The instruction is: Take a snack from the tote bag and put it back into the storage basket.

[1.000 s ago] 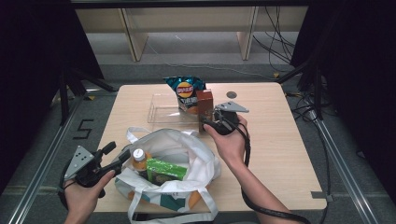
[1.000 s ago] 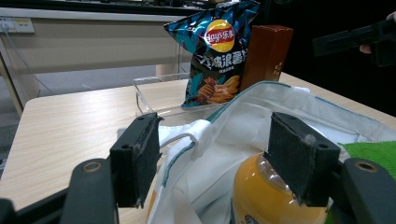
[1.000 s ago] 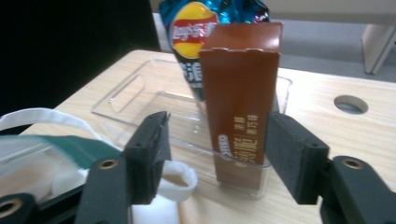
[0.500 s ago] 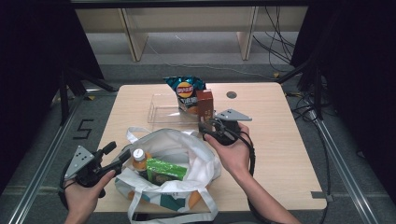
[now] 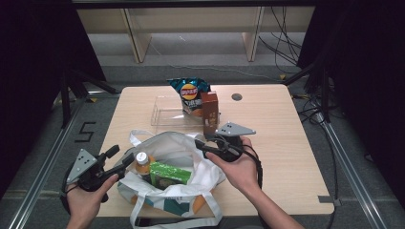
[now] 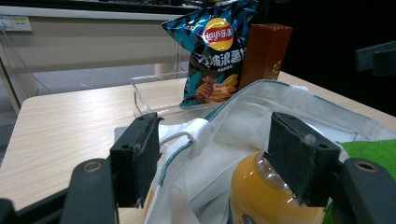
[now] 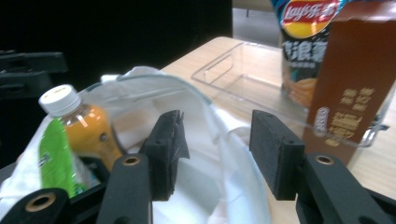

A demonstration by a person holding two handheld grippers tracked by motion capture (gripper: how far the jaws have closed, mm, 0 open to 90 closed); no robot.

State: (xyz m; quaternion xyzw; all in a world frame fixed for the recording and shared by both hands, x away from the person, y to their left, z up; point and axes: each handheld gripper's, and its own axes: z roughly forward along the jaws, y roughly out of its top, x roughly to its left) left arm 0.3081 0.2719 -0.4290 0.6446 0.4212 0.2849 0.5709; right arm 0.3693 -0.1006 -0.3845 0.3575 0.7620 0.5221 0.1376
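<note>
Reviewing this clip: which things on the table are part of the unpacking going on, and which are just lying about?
In the job:
- white tote bag
- orange drink bottle in the bag
- green packet in the bag
- clear tray
- chip bag and brown carton standing in the tray
- right gripper, open over the bag
- left gripper, open at the bag's rim

Lying about:
- wooden shelves
- floor cables

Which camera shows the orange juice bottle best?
The right gripper view: the orange juice bottle shows cap, neck and label inside the white bag. The left gripper view catches its shoulder behind a jaw; the high view shows it small from above.
</note>
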